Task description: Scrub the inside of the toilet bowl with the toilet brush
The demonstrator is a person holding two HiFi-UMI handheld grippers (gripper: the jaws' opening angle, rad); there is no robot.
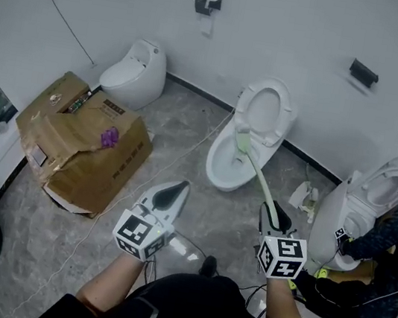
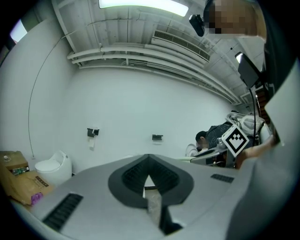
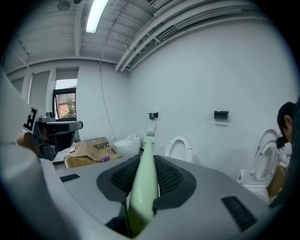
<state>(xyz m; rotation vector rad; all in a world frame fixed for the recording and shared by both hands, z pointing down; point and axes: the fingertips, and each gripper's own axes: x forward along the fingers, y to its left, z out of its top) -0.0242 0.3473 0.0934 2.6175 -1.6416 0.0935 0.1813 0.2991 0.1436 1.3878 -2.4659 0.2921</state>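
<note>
At the bottom of the head view, closest to the camera, the wearer's two forearms reach forward over a grey stone-patterned floor (image 1: 191, 115), each hand holding a gripper.

The left gripper (image 1: 175, 191) is on the left, pointing ahead. Its own view shows its jaws brought together at the tips with nothing between them, held in open air and touching nothing.

The right gripper (image 1: 274, 217) is on the right, level with the left one and well apart from it. Its jaws are clamped on the lower end of the toilet brush (image 1: 257, 175), gripping the pale green handle from both sides. The handle runs forward and to the left, away from the gripper.

Further out, the brush's head (image 1: 242, 140) lies in line with the back rim of the toilet bowl (image 1: 220, 167), which is white and has its lid (image 1: 266, 111) raised. In the right gripper view the head sits higher than the lid and shows against the wall, just left of the toilet. Whether it touches the bowl cannot be told.

To the left lies a flattened cardboard box (image 1: 80, 146) with a small purple object (image 1: 109, 136) on it. Behind it, a second toilet (image 1: 132, 71) stands against the white wall (image 1: 296, 27).

To the right, another person (image 1: 391, 232) crouches at a third toilet (image 1: 361, 208).

Two dark holders (image 1: 208, 3) are mounted on the wall.
</note>
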